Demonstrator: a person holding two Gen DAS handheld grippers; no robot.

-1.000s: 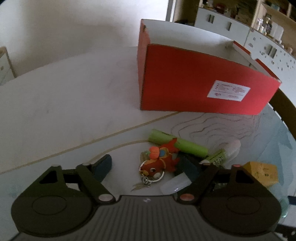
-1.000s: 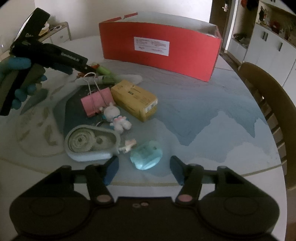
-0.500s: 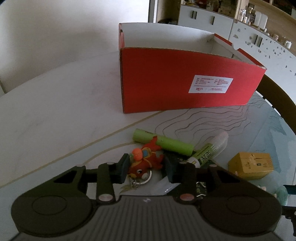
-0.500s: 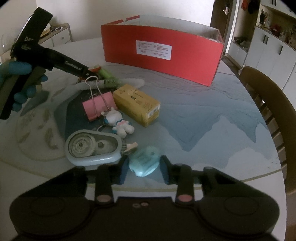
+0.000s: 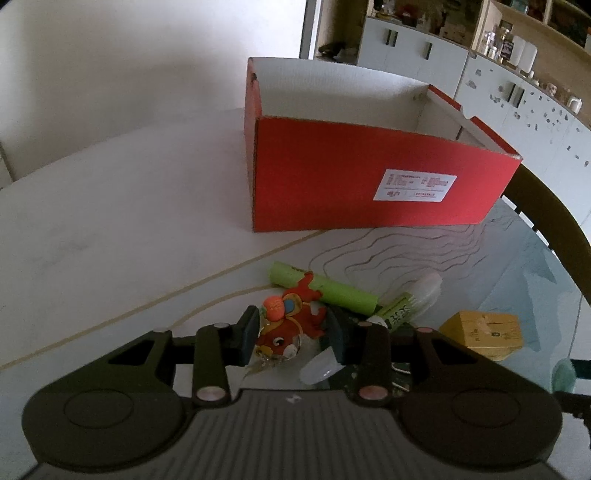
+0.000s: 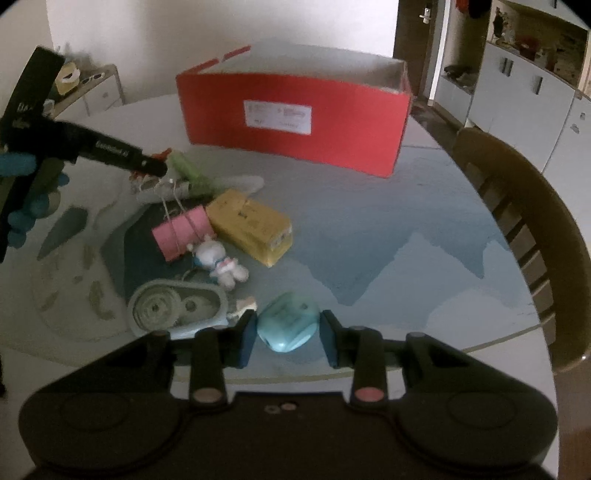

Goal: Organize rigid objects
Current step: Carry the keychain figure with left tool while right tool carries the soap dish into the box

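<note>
Gripping fish keychain [image 5: 291,326] and blue case [image 6: 289,326], both tools face bare tabletop [image 5: 122,221].

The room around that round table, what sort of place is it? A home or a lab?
Most likely a home dining room. A wooden chair stands at the table, white cupboards line the wall with jars on open shelves, and a door leads off behind.

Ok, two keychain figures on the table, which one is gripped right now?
The red fish keychain, pinched in the left gripper. The white cat-like figure lies free beside the pink binder clip.
</note>
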